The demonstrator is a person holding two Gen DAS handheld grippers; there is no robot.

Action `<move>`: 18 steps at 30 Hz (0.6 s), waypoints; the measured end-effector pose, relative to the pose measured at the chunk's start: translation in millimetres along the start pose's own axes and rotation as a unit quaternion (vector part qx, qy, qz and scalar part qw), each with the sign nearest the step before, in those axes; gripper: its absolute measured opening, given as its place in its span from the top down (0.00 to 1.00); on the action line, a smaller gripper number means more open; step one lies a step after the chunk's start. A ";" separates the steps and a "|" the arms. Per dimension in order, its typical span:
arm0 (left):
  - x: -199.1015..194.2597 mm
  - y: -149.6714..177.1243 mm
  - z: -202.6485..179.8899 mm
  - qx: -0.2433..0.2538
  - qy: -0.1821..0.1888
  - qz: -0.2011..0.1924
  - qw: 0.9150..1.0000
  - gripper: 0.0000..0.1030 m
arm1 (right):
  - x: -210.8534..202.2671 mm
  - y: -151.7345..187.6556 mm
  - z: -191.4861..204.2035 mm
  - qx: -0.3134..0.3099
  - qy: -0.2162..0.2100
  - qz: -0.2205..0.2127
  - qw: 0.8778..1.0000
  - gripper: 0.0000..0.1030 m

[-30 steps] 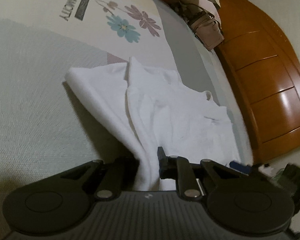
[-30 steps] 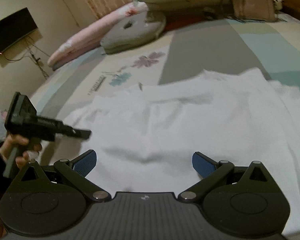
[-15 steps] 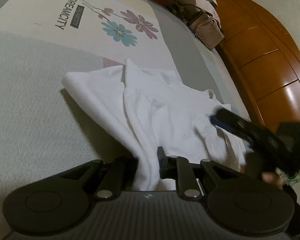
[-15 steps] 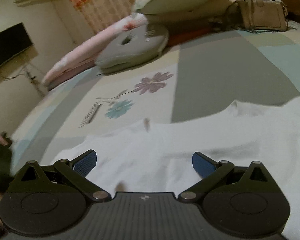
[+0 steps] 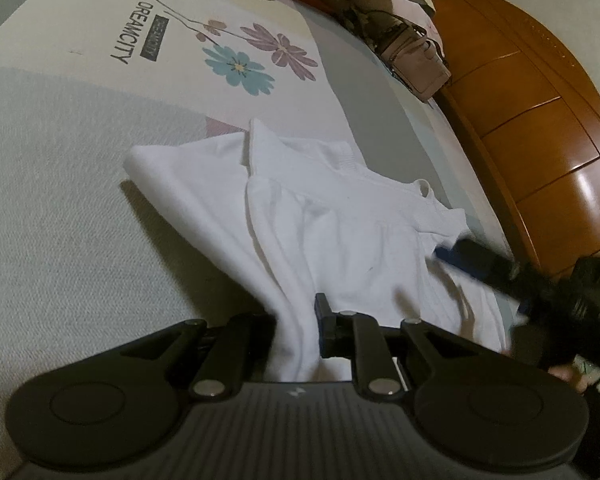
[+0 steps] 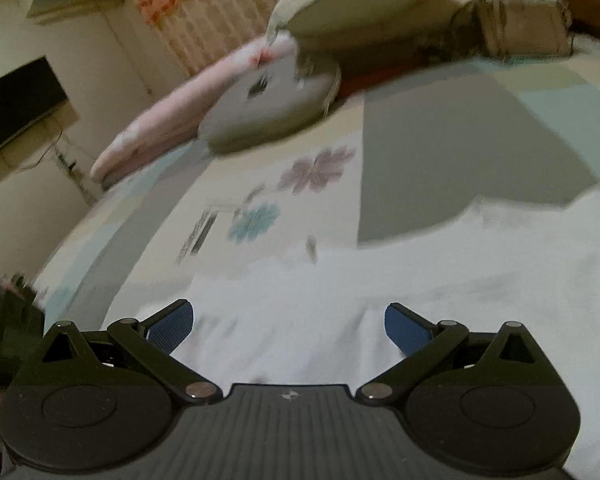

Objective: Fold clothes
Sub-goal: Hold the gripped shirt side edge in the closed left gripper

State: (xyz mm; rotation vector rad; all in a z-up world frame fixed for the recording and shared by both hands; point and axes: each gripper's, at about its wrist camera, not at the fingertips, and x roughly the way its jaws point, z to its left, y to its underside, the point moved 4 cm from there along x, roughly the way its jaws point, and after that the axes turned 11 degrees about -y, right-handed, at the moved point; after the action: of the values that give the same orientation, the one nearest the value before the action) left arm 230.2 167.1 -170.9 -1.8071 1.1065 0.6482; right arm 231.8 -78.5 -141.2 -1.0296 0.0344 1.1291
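While the left tongs (image 5: 296, 334) are pinching a bunched fold of the white shirt (image 5: 340, 216), the cloth is rising taut from the bed (image 5: 60, 216) ahead of them. Just right of them, the right tongs (image 6: 288, 326) are hanging with fingers spread wide over the shirt, gripping nothing. A handbag (image 5: 416, 68) is lying far ahead, right.

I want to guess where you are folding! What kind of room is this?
Most likely a bedroom. The white shirt lies on a flowered bedspread, pillows are piled at its far end, and a wooden headboard stands beside it.
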 end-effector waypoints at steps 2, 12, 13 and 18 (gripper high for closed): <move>-0.7 0.6 -2.0 0.000 -0.007 -0.002 1.000 0.85 | -1.0 13.0 -2.2 0.012 0.010 0.016 1.000 0.00; -2.9 2.5 -8.8 -0.002 -0.034 -0.011 0.999 0.85 | -43.6 63.3 15.0 0.015 0.005 0.035 0.999 0.00; -2.9 3.0 -9.6 -0.002 -0.037 -0.013 0.999 0.85 | -48.1 67.8 18.1 0.012 0.005 0.032 0.999 0.00; -3.4 2.8 -14.5 0.003 -0.054 -0.016 0.998 0.84 | -59.4 81.4 26.7 0.016 0.011 0.042 0.999 0.00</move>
State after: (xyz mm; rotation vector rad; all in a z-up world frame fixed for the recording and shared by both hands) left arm 225.9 155.1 -162.7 -1.7603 1.0053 0.7148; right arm 130.1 -99.6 -149.9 -1.0204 0.1127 1.1898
